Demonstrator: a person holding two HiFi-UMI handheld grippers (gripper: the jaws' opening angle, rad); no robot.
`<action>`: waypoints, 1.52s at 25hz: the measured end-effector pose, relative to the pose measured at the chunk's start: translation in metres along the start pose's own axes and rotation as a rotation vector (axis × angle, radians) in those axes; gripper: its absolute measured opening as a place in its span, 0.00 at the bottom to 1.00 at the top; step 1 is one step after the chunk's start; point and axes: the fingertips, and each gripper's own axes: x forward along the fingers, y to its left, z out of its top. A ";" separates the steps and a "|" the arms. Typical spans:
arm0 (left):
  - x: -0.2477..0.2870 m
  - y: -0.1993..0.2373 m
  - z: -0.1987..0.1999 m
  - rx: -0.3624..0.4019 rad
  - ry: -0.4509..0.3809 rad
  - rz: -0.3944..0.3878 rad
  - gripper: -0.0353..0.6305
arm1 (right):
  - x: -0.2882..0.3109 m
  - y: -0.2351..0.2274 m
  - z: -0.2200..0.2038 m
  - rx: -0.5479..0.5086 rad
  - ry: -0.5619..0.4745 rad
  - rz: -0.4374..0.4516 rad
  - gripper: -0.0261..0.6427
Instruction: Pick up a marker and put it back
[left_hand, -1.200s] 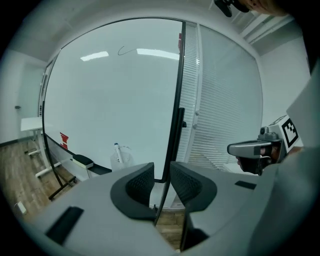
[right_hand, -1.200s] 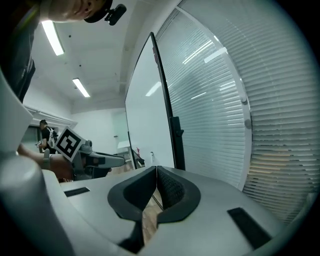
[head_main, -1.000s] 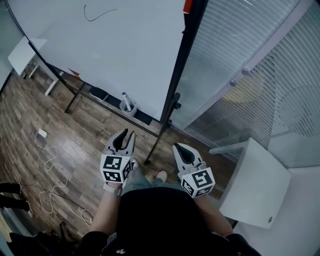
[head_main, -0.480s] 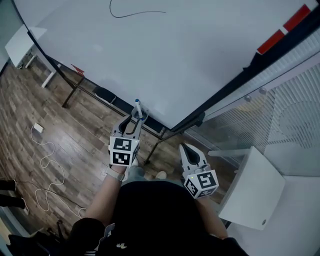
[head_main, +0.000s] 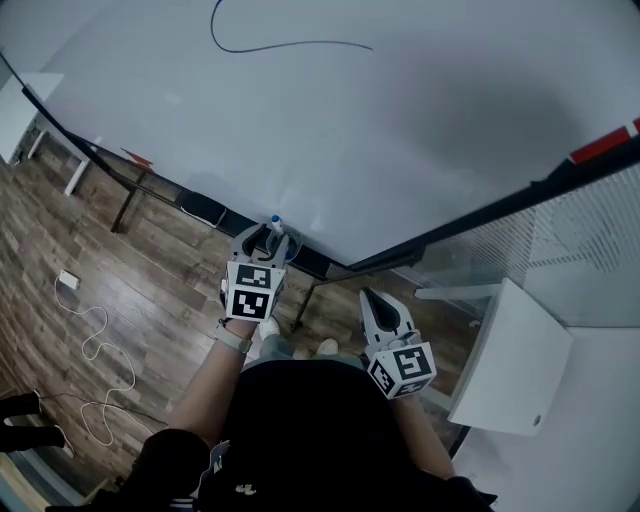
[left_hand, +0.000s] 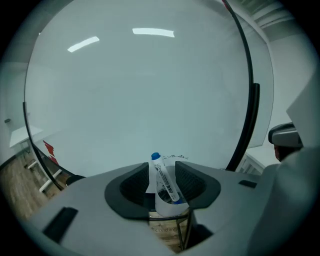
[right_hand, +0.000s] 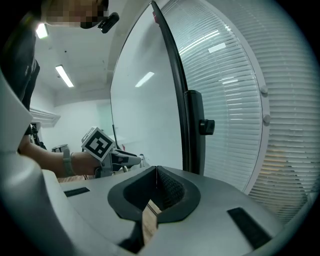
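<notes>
Print is seen on the marker (left_hand: 165, 183) barrel and faint lettering below its cup (left_hand: 170, 206); neither can be read.

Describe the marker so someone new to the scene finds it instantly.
Start at the big whiteboard and follow its bottom edge to the small pale cup there. The marker stands tilted in that cup: white printed barrel, with a blue cap poking above the rim.

Two tongs (head_main: 268, 235) (head_main: 373, 298), one marker (left_hand: 165, 178), one white cup (left_hand: 168, 208), one whiteboard (head_main: 350, 130), one floor cable (head_main: 100, 340)
</notes>
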 end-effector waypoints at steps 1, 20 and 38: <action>0.003 0.001 0.000 0.002 0.005 -0.008 0.31 | 0.001 0.000 0.000 0.003 0.001 -0.010 0.08; 0.017 0.006 -0.001 0.018 0.008 -0.019 0.21 | 0.004 -0.010 -0.003 0.027 -0.011 -0.049 0.08; -0.066 0.000 0.049 -0.053 -0.179 0.122 0.18 | 0.012 0.000 0.020 -0.023 -0.071 0.165 0.08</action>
